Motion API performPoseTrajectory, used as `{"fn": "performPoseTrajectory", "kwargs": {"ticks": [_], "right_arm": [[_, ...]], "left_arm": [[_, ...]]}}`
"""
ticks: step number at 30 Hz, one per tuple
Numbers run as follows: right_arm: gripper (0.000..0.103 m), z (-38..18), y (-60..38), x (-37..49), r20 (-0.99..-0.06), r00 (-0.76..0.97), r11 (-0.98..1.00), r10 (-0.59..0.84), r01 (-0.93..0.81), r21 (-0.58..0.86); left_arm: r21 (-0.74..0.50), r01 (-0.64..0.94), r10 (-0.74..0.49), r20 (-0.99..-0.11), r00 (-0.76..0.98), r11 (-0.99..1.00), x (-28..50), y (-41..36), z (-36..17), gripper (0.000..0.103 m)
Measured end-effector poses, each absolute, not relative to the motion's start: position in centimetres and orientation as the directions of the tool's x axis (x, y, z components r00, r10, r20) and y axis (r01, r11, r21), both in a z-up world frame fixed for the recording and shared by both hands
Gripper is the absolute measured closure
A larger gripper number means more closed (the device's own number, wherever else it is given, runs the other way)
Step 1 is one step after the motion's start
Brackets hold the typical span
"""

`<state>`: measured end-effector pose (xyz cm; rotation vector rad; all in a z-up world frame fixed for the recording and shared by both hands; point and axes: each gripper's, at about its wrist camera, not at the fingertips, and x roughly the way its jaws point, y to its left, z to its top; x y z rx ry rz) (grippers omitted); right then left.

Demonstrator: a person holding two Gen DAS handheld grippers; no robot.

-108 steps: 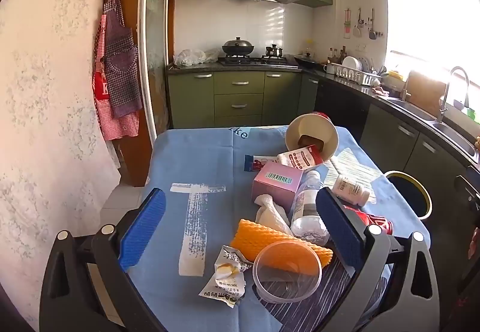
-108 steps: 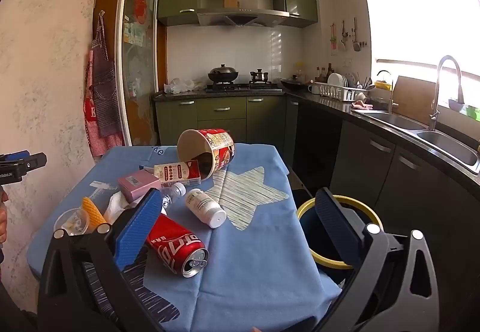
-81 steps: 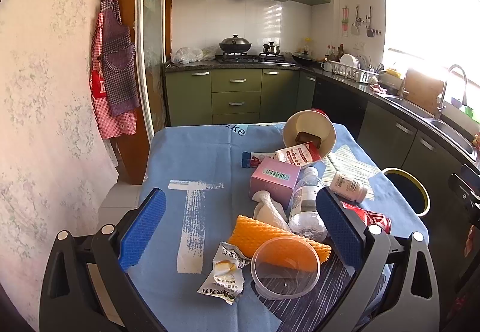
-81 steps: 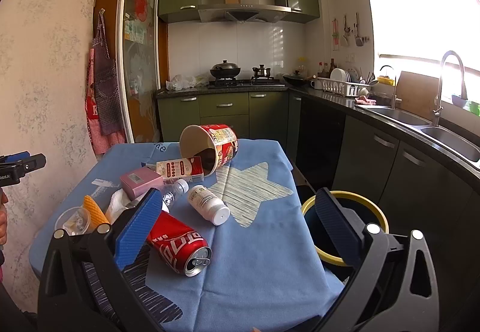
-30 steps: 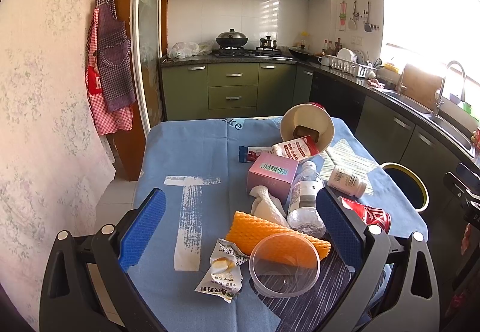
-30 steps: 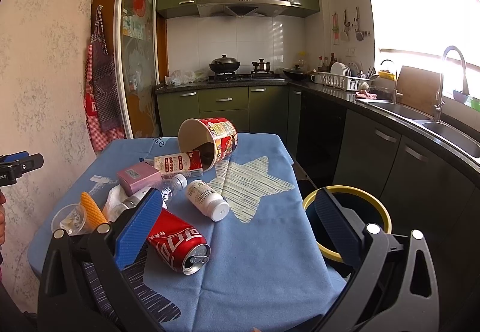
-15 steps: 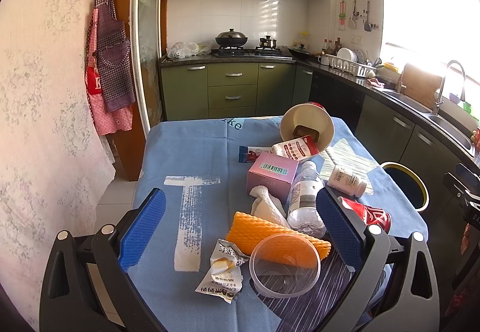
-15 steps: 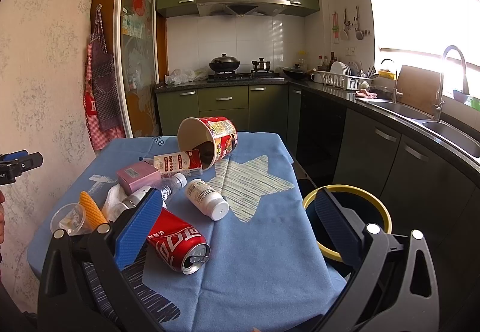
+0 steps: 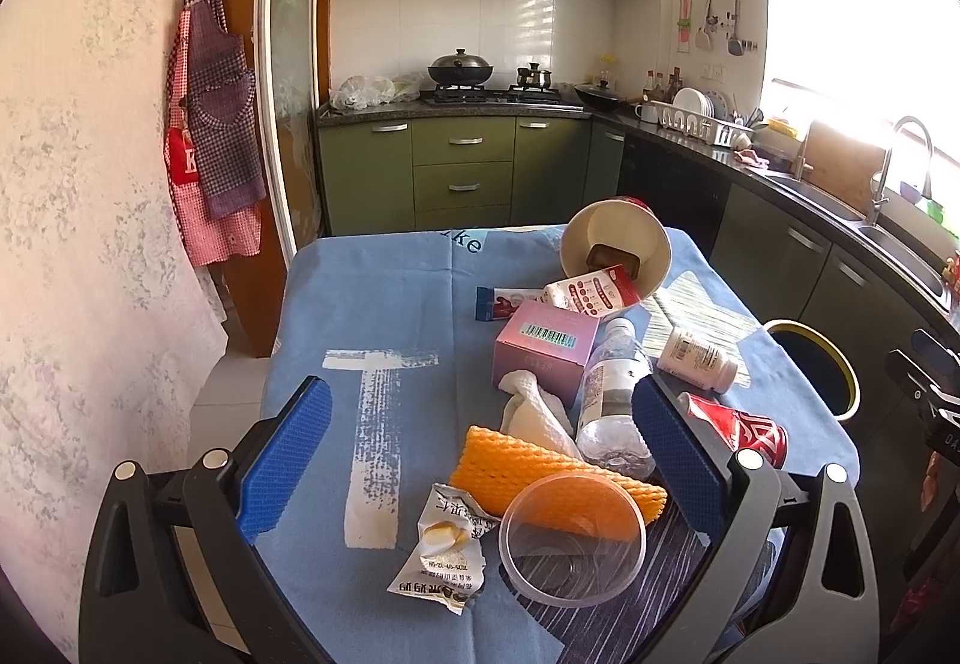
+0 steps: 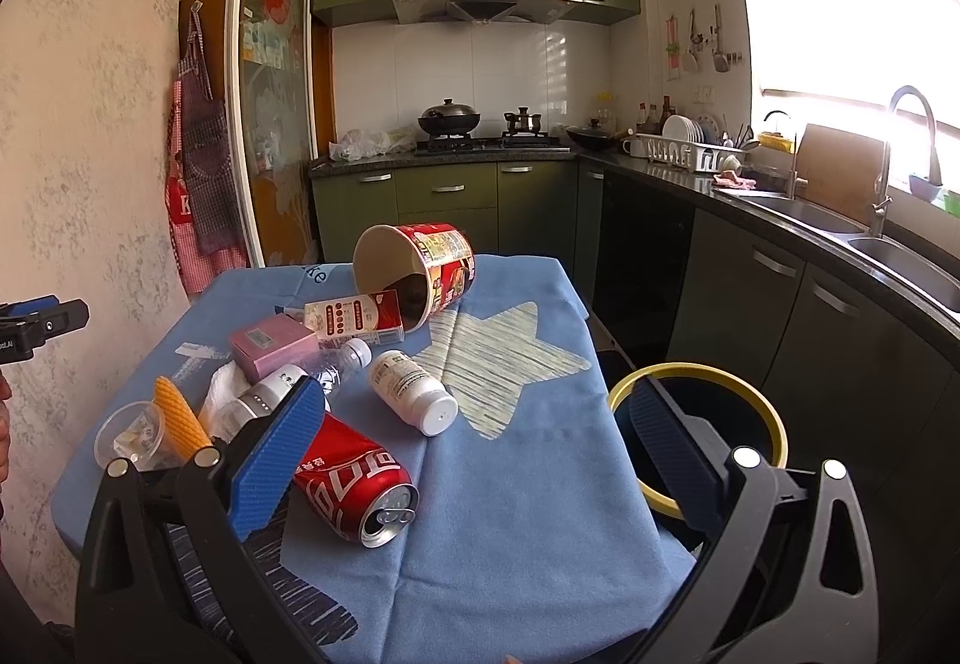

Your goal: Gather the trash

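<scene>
Trash lies on a blue-clothed table [image 9: 384, 292]. In the left wrist view: a clear plastic cup [image 9: 573, 535], a snack wrapper [image 9: 441, 553], an orange foam net [image 9: 540, 469], a white tissue [image 9: 534, 412], a plastic bottle [image 9: 612, 400], a pink box [image 9: 546, 343], a white pill bottle [image 9: 696, 358], a red can [image 9: 741, 430] and a tipped noodle cup [image 9: 615, 250]. My left gripper [image 9: 480, 460] is open above the near trash. My right gripper [image 10: 480, 454] is open above the table, the red can [image 10: 354, 487] by its left finger. A yellow-rimmed bin [image 10: 702, 436] stands right of the table.
Green kitchen cabinets [image 9: 462, 172] and a stove stand behind the table. A dark counter with a sink [image 10: 900, 256] runs along the right. Aprons [image 9: 210, 148] hang on the left wall. The bin also shows in the left wrist view [image 9: 810, 364].
Both grippers stay open and empty and have drifted only slightly. The trash on the table has not moved.
</scene>
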<state>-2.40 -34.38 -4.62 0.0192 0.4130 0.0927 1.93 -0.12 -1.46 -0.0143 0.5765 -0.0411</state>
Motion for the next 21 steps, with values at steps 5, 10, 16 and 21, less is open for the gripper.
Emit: {"fn": "performPoseTrajectory", "kwargs": {"ticks": [5,10,16,21], "right_arm": [[0.006,-4.2,-34.4,-1.3,-0.424,0.900,0.995,0.098,-0.093,0.032],[0.006,-4.0,-34.3,0.1,-0.440,0.887,0.989,0.140,-0.143,0.027],[0.006,-2.9,-33.6,4.1,-0.469,0.850,0.967,0.241,-0.252,0.042],[0.006,-2.3,-31.3,8.5,-0.516,0.793,0.933,0.325,-0.359,0.036]], "left_arm": [[-0.025,0.029,-0.038,-0.555,0.831,0.999,3.5,0.3,-1.5,0.004],[-0.035,0.014,-0.031,-0.555,0.831,0.999,5.9,1.1,-1.4,0.004],[-0.029,-0.001,-0.016,-0.557,0.830,1.000,10.5,2.8,-1.5,0.004],[-0.042,-0.010,-0.015,-0.565,0.825,0.999,15.4,4.3,-2.2,0.004]]}}
